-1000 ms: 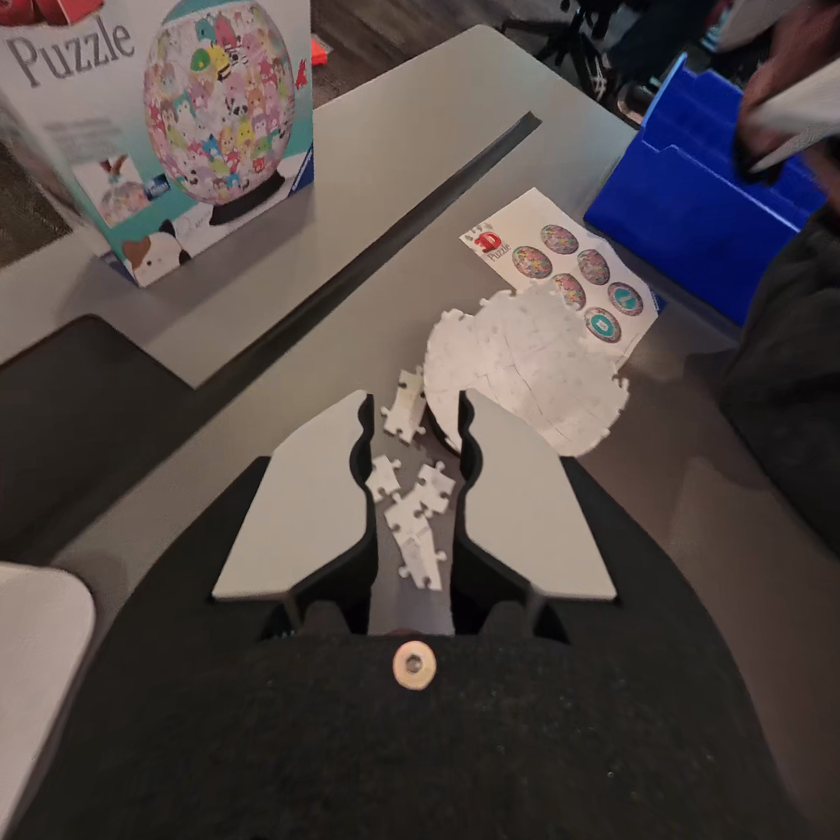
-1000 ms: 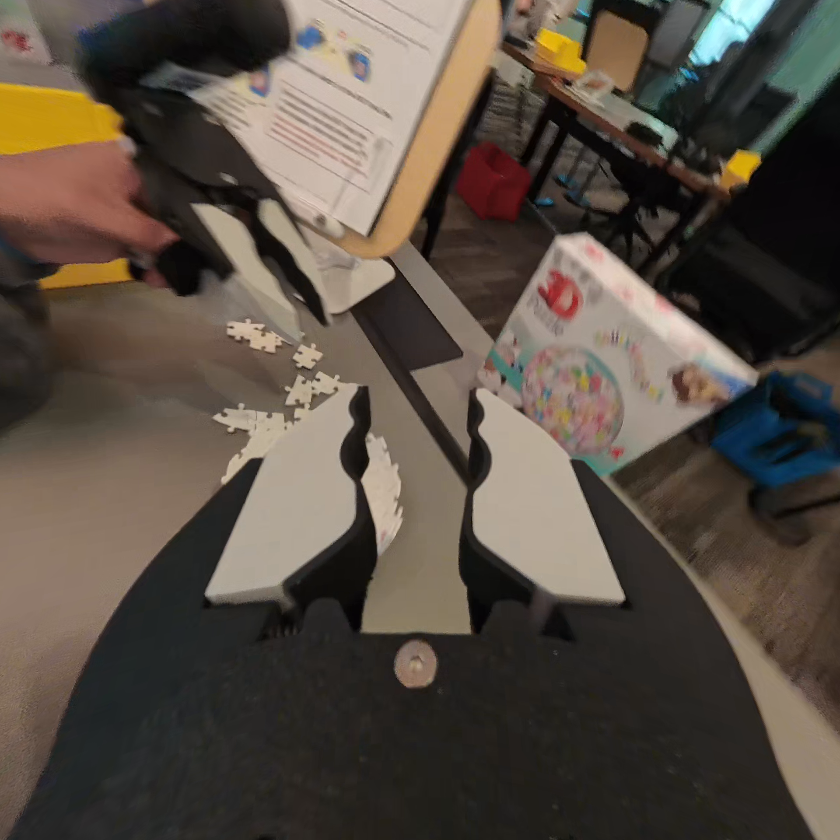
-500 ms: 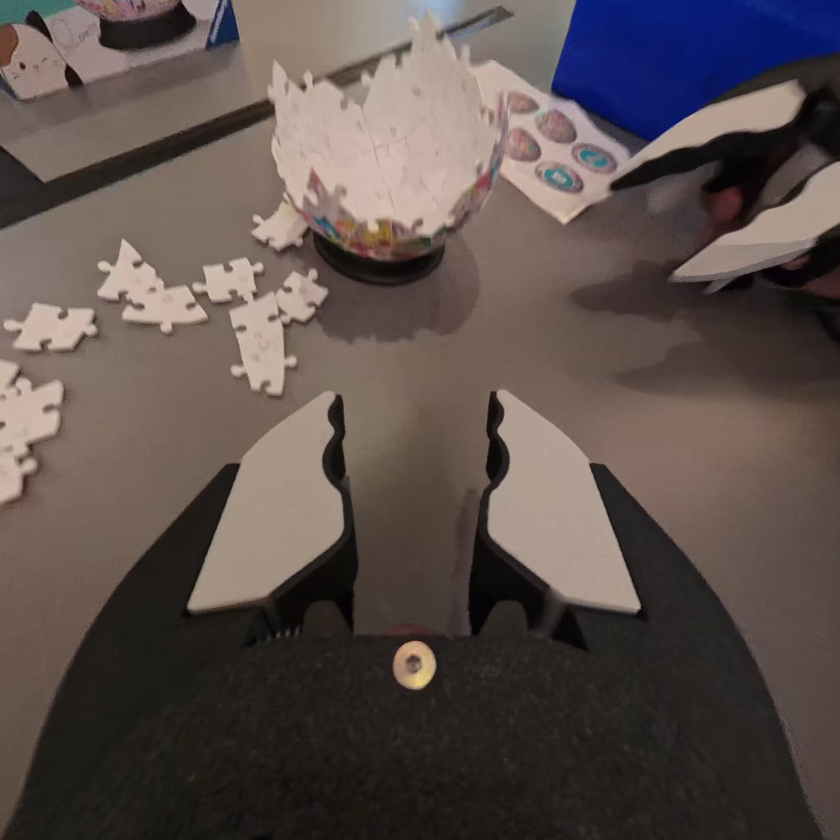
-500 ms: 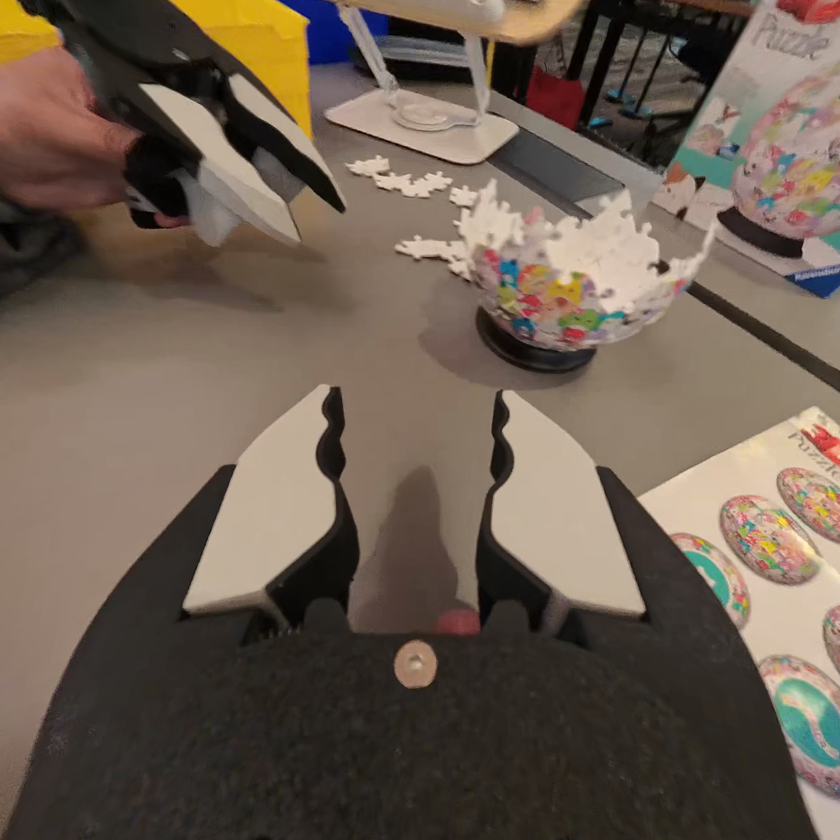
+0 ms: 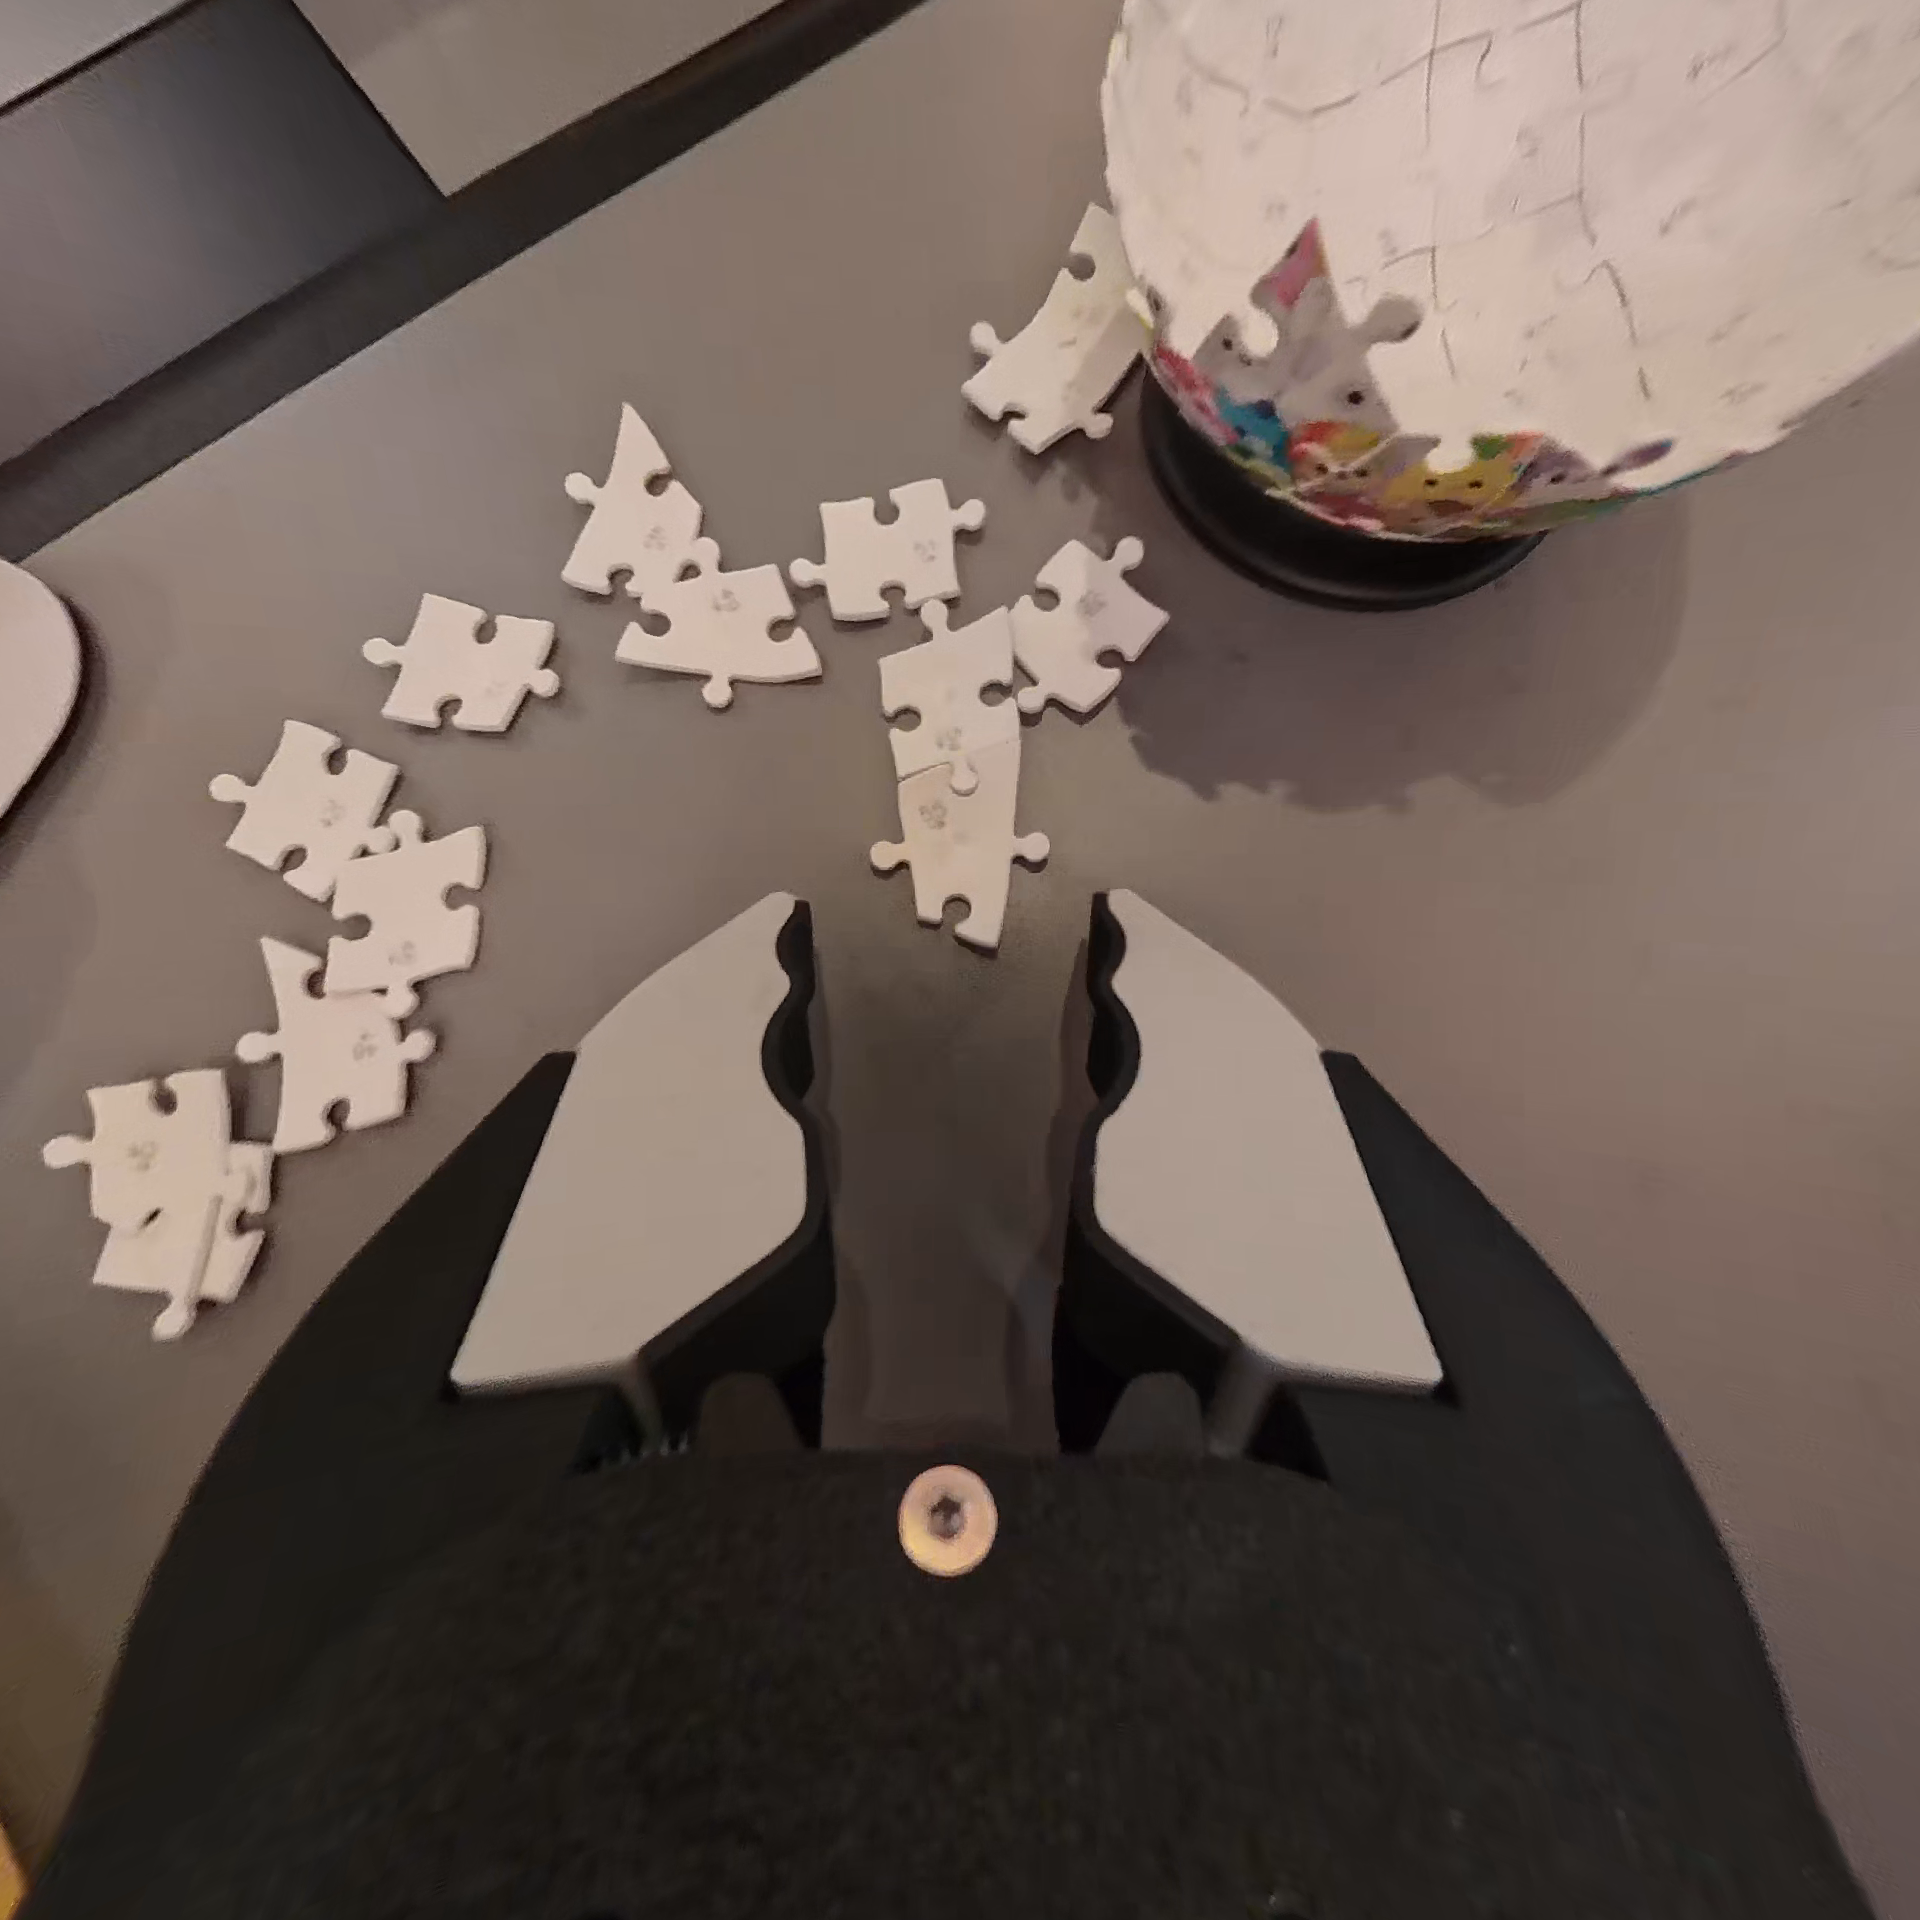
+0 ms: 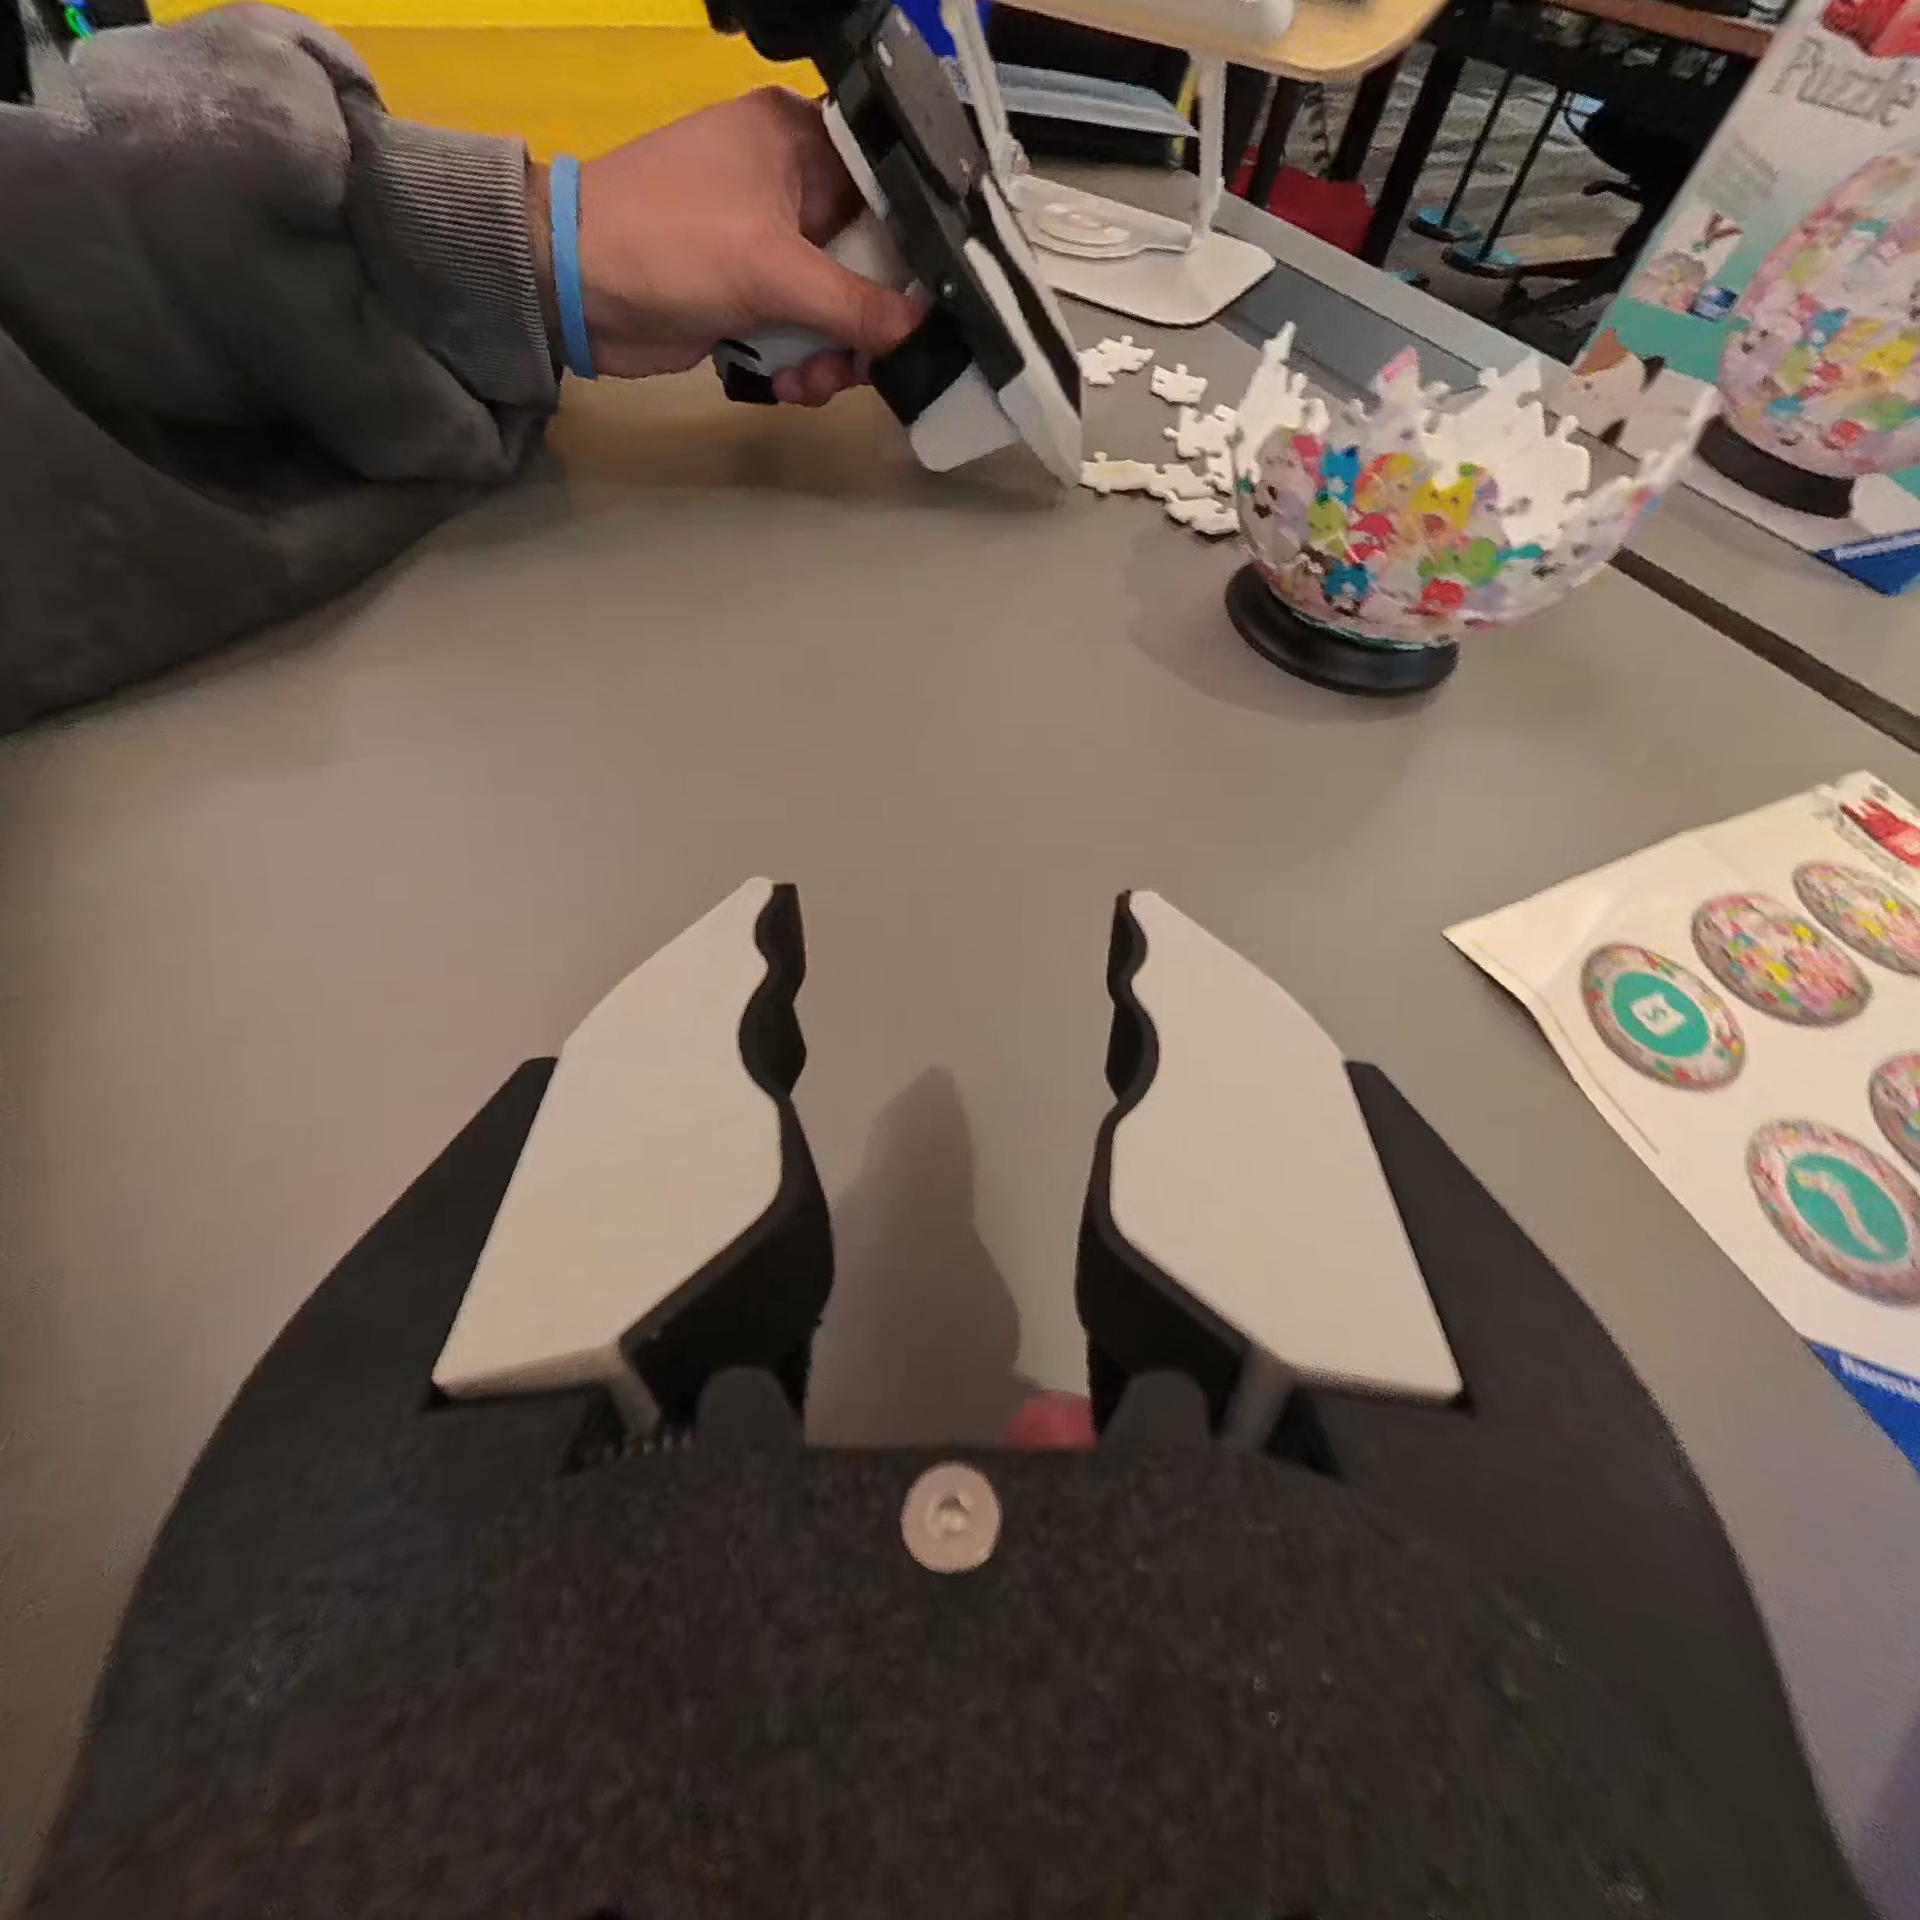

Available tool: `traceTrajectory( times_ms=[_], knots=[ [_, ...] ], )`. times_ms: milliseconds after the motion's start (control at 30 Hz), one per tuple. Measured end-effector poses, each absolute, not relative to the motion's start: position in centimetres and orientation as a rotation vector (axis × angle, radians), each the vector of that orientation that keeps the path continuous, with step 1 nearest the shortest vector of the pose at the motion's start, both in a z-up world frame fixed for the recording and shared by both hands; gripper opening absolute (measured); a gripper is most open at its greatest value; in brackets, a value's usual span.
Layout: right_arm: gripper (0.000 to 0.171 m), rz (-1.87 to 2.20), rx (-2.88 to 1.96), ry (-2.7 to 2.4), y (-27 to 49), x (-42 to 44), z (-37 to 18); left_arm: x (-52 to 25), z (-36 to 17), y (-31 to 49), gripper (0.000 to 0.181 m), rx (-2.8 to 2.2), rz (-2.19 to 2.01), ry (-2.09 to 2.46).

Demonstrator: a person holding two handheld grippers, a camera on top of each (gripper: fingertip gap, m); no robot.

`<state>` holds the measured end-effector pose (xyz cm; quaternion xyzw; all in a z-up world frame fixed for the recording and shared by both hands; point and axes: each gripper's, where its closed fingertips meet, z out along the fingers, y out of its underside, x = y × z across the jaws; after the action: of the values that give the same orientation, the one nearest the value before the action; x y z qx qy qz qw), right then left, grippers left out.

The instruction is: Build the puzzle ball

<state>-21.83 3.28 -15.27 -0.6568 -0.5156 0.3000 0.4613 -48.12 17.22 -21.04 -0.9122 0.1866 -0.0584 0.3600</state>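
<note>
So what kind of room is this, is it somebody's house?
Probably not a house: it looks like a shared workroom or lab. Behind the grey table stand more desks with dark frames, a yellow bin and a white stand. The puzzle ball is half built.

One puzzle ball (image 5: 1558, 208), thirteen loose pieces (image 5: 468, 665)

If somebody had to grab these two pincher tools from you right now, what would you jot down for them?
Left gripper: open, empty, above the loose pieces lying blank side up beside the ball.
Right gripper: open, empty, over bare table, away from the ball.
Puzzle ball: lower half built, upright on its black stand, top rim jagged and open.
Left to do: fit the loose pieces. The picture sheet lies to the right.
</note>
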Motion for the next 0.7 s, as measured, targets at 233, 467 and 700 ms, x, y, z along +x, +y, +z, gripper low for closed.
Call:
traceTrajectory(
  times_ms=[233, 467, 700],
  knots=[
    [0.054, 0.886, -1.692, -1.168, 4.1, -20.6, -15.2, -47.7, -21.0, 17.4, 0.051, -2.369, -0.130, 0.495],
    [0.059, 0.877, -1.649, -1.135, 4.3, -20.2, -14.3, -45.8, -16.4, 11.3, 0.050, -2.190, -0.348, 0.346],
    [0.061, 0.847, -1.662, -1.131, 5.4, -20.0, -14.8, -43.4, -17.0, 8.5, 0.059, -2.154, -0.321, 0.383]
  ],
)
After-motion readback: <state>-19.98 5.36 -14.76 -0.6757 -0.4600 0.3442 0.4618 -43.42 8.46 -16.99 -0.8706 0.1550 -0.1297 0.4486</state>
